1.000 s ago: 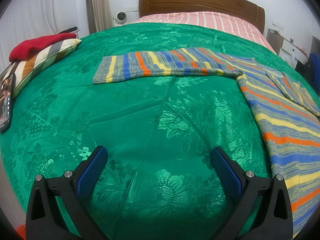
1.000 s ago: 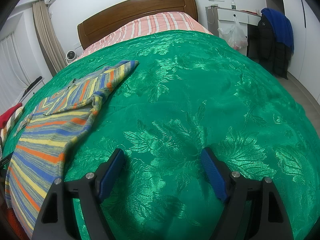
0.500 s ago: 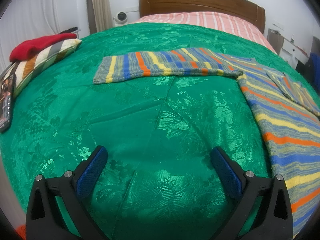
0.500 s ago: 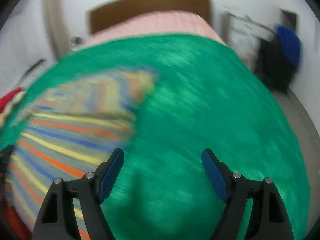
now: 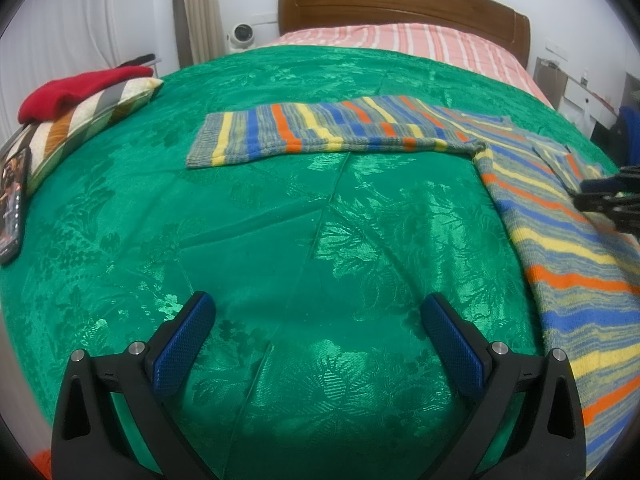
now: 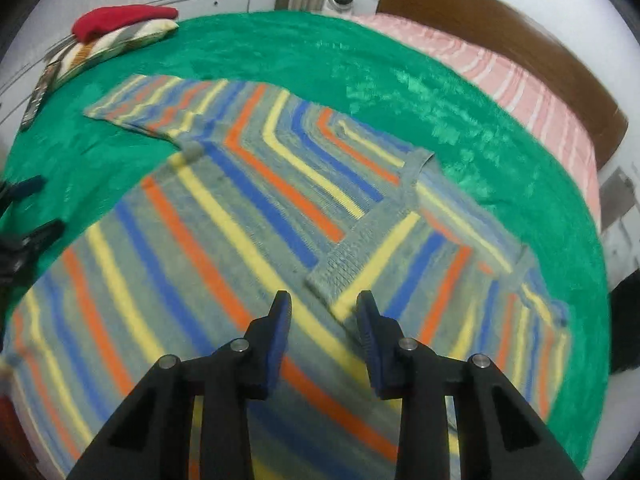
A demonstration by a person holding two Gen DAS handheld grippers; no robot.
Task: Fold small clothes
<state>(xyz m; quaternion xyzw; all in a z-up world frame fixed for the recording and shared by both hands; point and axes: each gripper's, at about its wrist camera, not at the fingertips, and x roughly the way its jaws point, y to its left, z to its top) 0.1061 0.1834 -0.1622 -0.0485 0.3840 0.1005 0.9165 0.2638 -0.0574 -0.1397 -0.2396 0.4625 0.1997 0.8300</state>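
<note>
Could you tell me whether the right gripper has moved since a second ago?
Yes. The right gripper has swung left, from the bare green bedspread to above the striped sweater.

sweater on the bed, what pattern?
The sweater has orange, yellow and blue stripes on grey-blue knit; clearest in the right wrist view.

Knitted striped sweater (image 6: 248, 216) on glossy damask bedspread (image 5: 280, 240).

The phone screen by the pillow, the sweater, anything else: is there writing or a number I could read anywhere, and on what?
None can be read.
Phone: its lit screen shows a picture, any text too small and blurred.
Striped sweater: no label or print visible.
Both grippers: no markings.
</note>
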